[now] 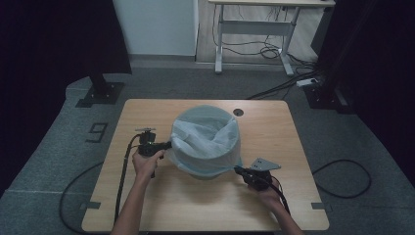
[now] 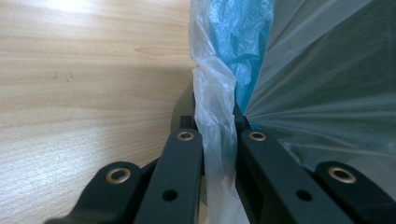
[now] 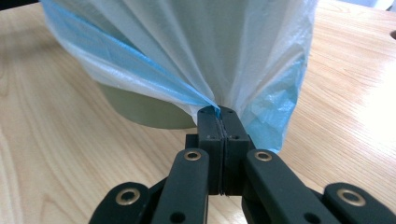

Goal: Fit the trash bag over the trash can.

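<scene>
A pale bin (image 1: 203, 172) (image 3: 140, 109) stands mid-table with a thin white and blue plastic bag (image 1: 205, 139) (image 2: 215, 107) (image 3: 196, 46) draped over its rim and down its sides. My left gripper (image 1: 170, 145) (image 2: 215, 122) is at the bin's left side, shut on a gathered strip of the bag. At the bin's lower right, my right gripper (image 1: 237, 169) (image 3: 218, 111) is shut on the bag's hem, which fans out taut from the jaws. A hand holds each gripper.
The wooden table (image 1: 161, 205) has a cable hole (image 1: 238, 112) behind the bin. Cables (image 1: 122, 176) trail from both grippers toward the front edge. Beyond lie grey carpet, a desk frame (image 1: 254, 29) and floor cables (image 1: 342, 178).
</scene>
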